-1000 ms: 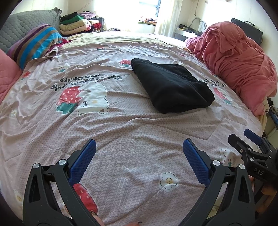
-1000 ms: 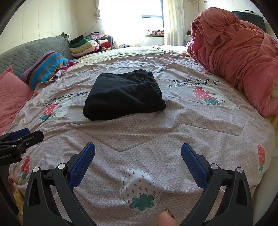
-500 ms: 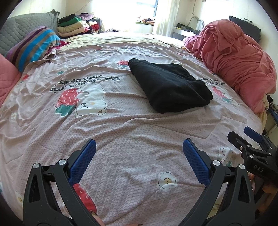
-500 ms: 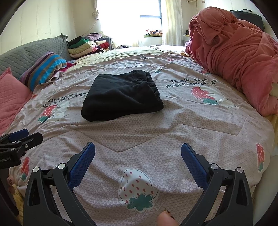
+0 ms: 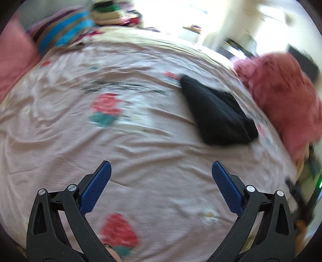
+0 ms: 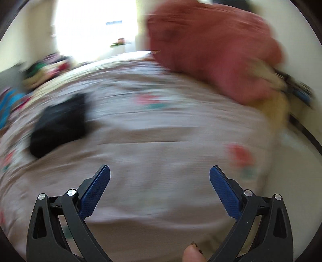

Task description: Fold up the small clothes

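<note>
A folded black garment (image 5: pixel 217 116) lies on the pink printed bedspread (image 5: pixel 140 141), right of centre in the left wrist view and at the far left (image 6: pixel 58 125) in the right wrist view. Both views are motion-blurred. My left gripper (image 5: pixel 161 171) hovers open over bare bedspread, well short of the garment, nothing between its blue pads. My right gripper (image 6: pixel 160 175) is also open and holds nothing, over the bedspread (image 6: pixel 161 151) near the bed's right side, the garment far off to its left.
A heaped red blanket (image 5: pixel 285 96) (image 6: pixel 211 50) fills the bed's right side. A striped pillow (image 5: pixel 64 34) and a pink cushion (image 5: pixel 14 64) lie at the left, with stacked clothes (image 5: pixel 108 14) behind. The bed's right edge and floor (image 6: pixel 295 157) show at the right.
Both views now blur from fast motion. The right gripper has swung to the right, so the black garment slid to its far left. The left view has tilted and shifted; the right gripper is gone from it.
</note>
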{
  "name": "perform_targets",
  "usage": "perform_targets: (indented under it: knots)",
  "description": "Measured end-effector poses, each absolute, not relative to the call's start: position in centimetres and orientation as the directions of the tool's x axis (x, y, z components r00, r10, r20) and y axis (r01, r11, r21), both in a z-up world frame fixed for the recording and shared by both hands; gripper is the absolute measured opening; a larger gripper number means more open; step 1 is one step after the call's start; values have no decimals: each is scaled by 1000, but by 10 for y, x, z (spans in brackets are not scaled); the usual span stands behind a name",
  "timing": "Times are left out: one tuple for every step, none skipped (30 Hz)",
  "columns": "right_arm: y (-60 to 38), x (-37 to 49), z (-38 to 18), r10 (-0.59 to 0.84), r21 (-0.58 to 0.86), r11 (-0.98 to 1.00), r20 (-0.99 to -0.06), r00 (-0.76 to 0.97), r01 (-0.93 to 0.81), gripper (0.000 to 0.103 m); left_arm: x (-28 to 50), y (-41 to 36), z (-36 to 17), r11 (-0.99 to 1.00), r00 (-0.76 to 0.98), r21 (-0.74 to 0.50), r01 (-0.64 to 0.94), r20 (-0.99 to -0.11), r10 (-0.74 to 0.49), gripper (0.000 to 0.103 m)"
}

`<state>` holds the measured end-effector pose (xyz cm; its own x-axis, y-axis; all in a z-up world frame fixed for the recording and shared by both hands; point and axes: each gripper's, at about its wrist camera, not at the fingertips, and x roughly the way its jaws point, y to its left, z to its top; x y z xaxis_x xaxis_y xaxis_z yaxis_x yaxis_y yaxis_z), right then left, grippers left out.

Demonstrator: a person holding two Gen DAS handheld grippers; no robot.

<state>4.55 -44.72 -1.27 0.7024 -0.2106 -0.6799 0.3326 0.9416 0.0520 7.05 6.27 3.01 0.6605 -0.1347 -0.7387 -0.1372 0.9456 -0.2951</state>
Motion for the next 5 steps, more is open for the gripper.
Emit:
perform_targets:
  knots:
    - [-473,42,-15,-269,44,914,-681,681,404,98,73,89,34,932,660,-307,-192,-743,-109,94]
    - [-510,37,-20,-361,19,863,-678,641,505,98,74,114,38,921,666,-305,-242,-743,-71,94]
    - [-538,33,-24,-427,-6,820,-672,605,572,99,74,138,41,909,671,-296,-294,-741,-24,94]
    - [-566,30,-29,-489,-38,772,-673,555,634,99,73,172,44,890,668,-268,-369,-742,54,94]
    - [-599,25,-36,-558,-79,704,-677,480,706,99,73,195,45,872,656,-238,-428,-745,119,94]
